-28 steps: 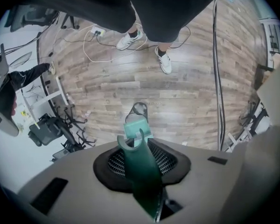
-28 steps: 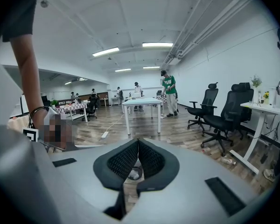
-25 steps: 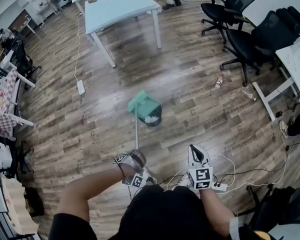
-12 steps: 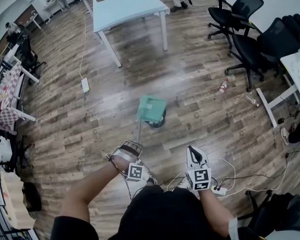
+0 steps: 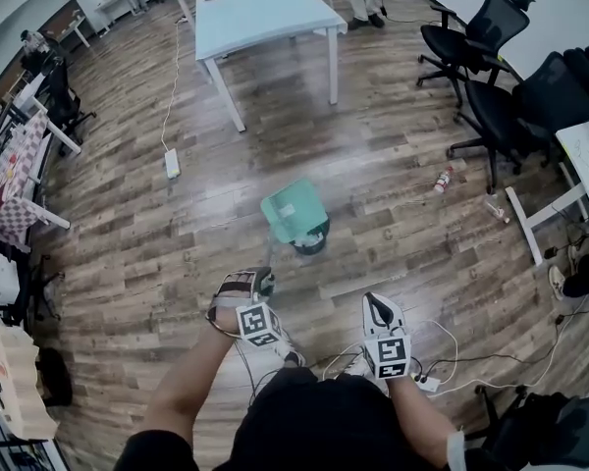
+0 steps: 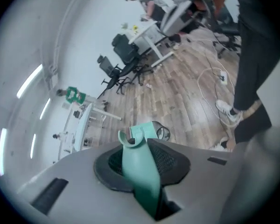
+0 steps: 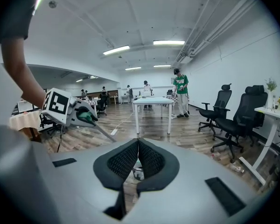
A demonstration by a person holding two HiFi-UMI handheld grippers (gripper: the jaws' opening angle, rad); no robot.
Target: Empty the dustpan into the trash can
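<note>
A green dustpan (image 5: 293, 214) hangs tipped over a small black trash can (image 5: 312, 238) on the wood floor, hiding most of the can's mouth. Its long thin handle (image 5: 268, 259) runs back to my left gripper (image 5: 256, 283), which is shut on the green grip end (image 6: 140, 171). In the left gripper view the pan (image 6: 143, 131) and the can (image 6: 161, 133) show just beyond the jaws. My right gripper (image 5: 374, 304) hovers to the right, near my body, shut with nothing between its pads (image 7: 138, 146). From there I see the left gripper (image 7: 79, 115) and the handle (image 7: 104, 133).
A light blue table (image 5: 265, 13) stands beyond the can. Black office chairs (image 5: 491, 57) line the right side. A power strip (image 5: 173, 163) lies on the floor at left, a bottle (image 5: 439, 180) at right, and cables (image 5: 432, 356) by my feet. People stand far off.
My left gripper has risen and rolled over, so its marker cube now faces up. The dustpan has turned and swung over the trash can. The right gripper has drifted slightly.
</note>
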